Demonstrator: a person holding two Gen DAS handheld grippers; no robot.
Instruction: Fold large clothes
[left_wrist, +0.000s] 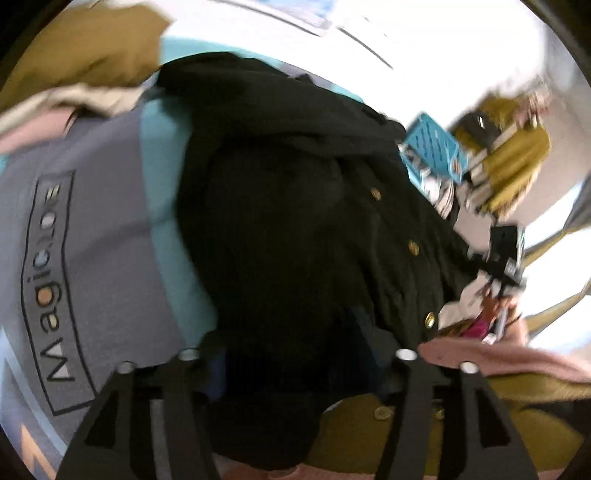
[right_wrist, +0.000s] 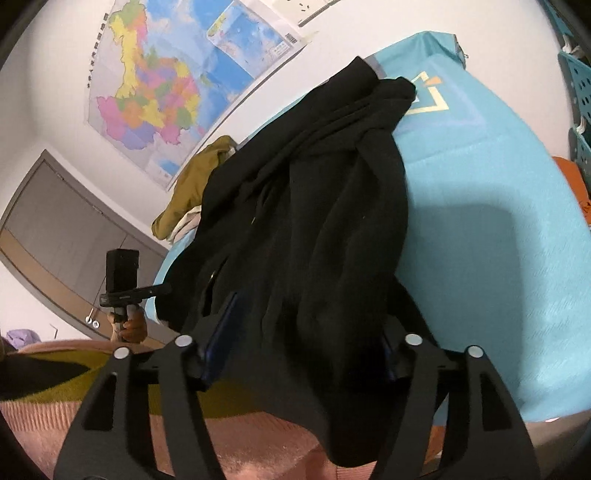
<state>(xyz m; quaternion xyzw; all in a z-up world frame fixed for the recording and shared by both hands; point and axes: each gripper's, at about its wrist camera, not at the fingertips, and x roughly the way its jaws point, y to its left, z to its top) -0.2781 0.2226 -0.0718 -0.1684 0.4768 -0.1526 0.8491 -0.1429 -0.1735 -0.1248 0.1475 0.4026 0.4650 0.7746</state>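
Across the teal tablecloth (right_wrist: 480, 206) we see our black cardigan (right_wrist: 306, 206) draped in a heap. Left of it, our left gripper (left_wrist: 295, 369) bites its hem; our right gripper (right_wrist: 295, 354) also grips bunched fabric. Right of it sits a blue basket (left_wrist: 432, 146), contents blurred.

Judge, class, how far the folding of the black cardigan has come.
Done: nothing neatly folded; the black cardigan lies bunched on the turquoise cloth. In hand: both the right gripper and the left gripper have cardigan fabric between their fingers. Left: flattening, folding, plus the olive garment.
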